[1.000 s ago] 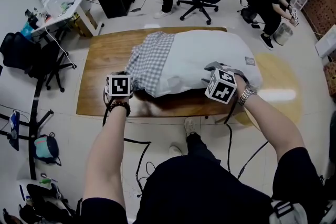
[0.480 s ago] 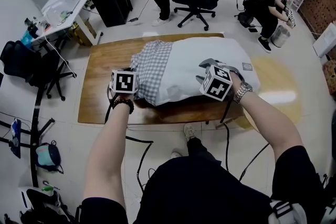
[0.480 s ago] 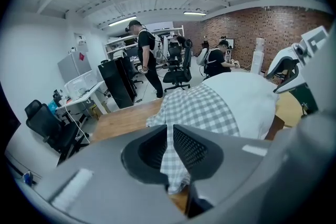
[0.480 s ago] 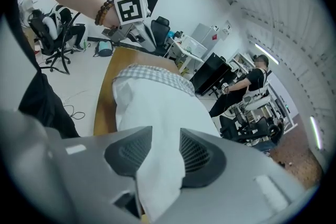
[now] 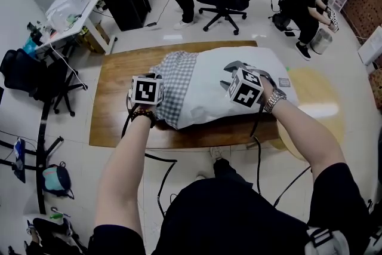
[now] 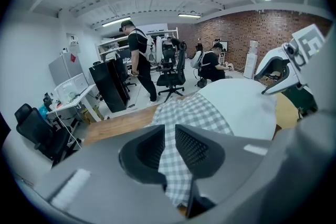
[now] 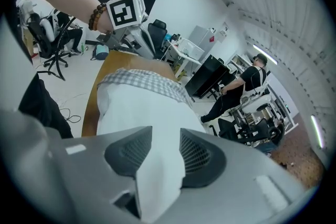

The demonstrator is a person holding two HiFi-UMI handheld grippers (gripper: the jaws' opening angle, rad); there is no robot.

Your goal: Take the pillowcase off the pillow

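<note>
Your left gripper [image 6: 169, 136]: jaws narrow, just been opening, pads pinching a fold of the grey-and-white checked cloth pillowcase [image 6: 195, 114]. Your right gripper [image 7: 166, 140]: jaws pinching a ridge of the plump white pillow [image 7: 140, 106]. Pillowcase: bunched over the pillow's left end. Both: lying on the brown wooden table [image 5: 119, 71].

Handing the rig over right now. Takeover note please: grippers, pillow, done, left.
Left gripper: pinching the grey-and-white checked fabric at the left end of the bulky white pillow; jaws have just been opening slightly, cloth between them.
Right gripper: shut on a fold of the pillow's white cloth, near side.
Pillow lies across the brown wooden table.
Done: both grips set.
Left: pull checked and white layers apart; they are not separated yet.
</note>
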